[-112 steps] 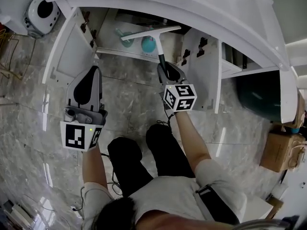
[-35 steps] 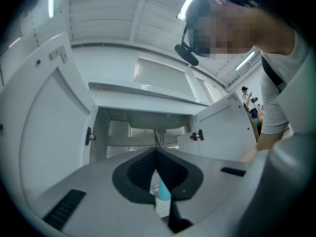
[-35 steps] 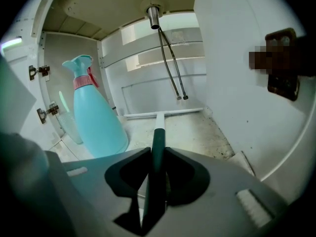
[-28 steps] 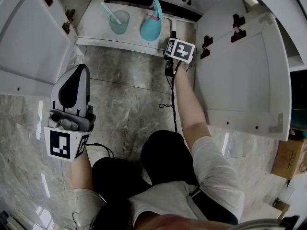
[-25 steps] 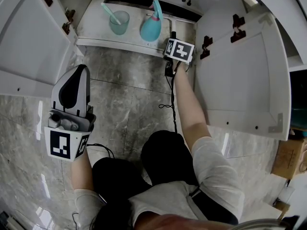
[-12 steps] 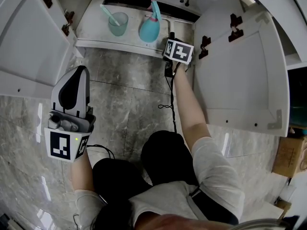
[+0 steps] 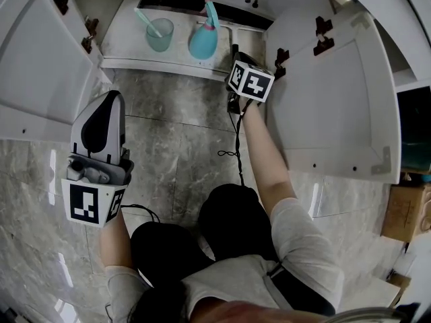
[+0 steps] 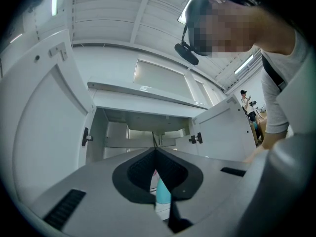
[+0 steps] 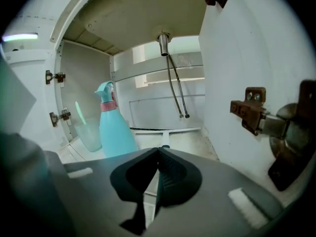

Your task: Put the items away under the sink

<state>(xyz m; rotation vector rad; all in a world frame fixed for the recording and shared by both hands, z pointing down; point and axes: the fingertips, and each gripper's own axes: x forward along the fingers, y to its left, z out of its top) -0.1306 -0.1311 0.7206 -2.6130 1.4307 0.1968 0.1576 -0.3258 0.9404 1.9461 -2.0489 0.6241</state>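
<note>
A white squeegee (image 9: 165, 130) lies low over the cabinet floor (image 7: 128, 42) under the sink, its blade across the back and its stem running toward me. My right gripper (image 9: 158, 151) is shut on its black handle at the cabinet's right front corner (image 7: 236, 52), under the marker cube. A teal spray bottle (image 7: 202, 39) and a pale green cup (image 7: 159, 33) with a stick in it stand inside to the left. Outside, over the marble floor, my left gripper (image 7: 112, 95) is held shut with nothing between its jaws.
Both cabinet doors stand open: the left door (image 7: 40, 66) and the right door (image 7: 337, 106), whose hinge (image 9: 252, 110) is close to my right gripper. Two thin pipes (image 9: 173, 78) hang from the sink drain. A cardboard box (image 7: 401, 210) sits at far right.
Since 4.5 s ago the right gripper carried the squeegee into the cabinet. Over the last second its cube has drawn slightly back toward me. The left gripper stays put.
</note>
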